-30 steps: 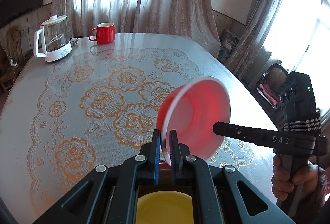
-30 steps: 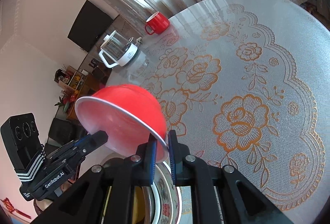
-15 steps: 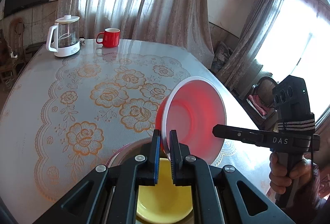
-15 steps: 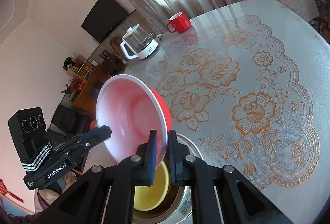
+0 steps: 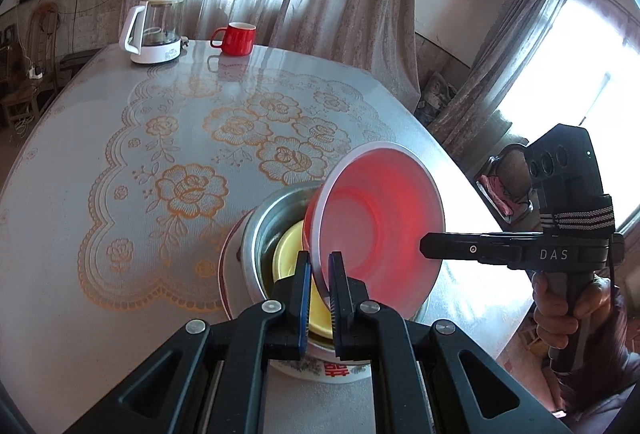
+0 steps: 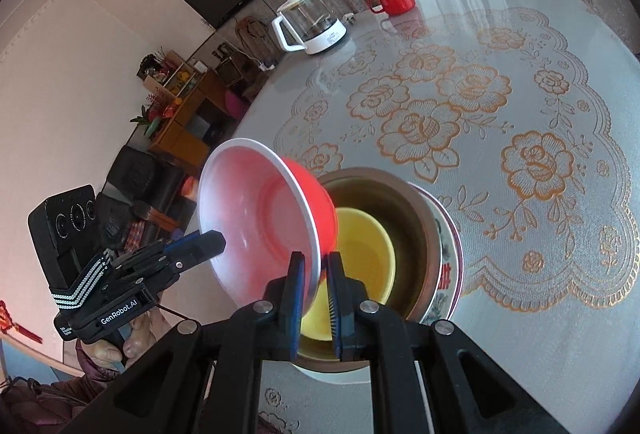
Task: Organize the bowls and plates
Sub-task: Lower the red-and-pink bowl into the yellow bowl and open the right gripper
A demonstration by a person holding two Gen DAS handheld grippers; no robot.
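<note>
Red bowl [image 5: 380,222] w/ white rim is held tilted on edge, just above the nested stack at the near edge of the bench [image 5: 120,194]. Both grippers pinch its rim: left gripper [image 5: 319,294] fingers closed on the near rim in the left wrist view; right gripper [image 6: 315,290] fingers likewise closed on the rim in the right wrist view, opposite side.

Change vs. 1 s ago: stack was almost out of frame then, only a sliver of yellow visible. Now the full stack sits directly under the bowl: yellow bowl [image 6: 360,258] inside steel bowl [image 6: 416,210], on patterned plate [image 6: 450,262]. Bowl has come down and closer; its red underside now overlaps the steel rim in both views. Contact w/ stack: cannot tell.

Meaning: transport phase appears done; placement phase likely begins. Est. next req.: level the bowl from its steep tilt, centre over the yellow bowl, lower, then release both grips.

Risk: bowl edge may catch the steel rim and shift the stack.

Kettle [image 5: 156,30] and red mug [image 5: 236,38] stand well apart at far side.
</note>
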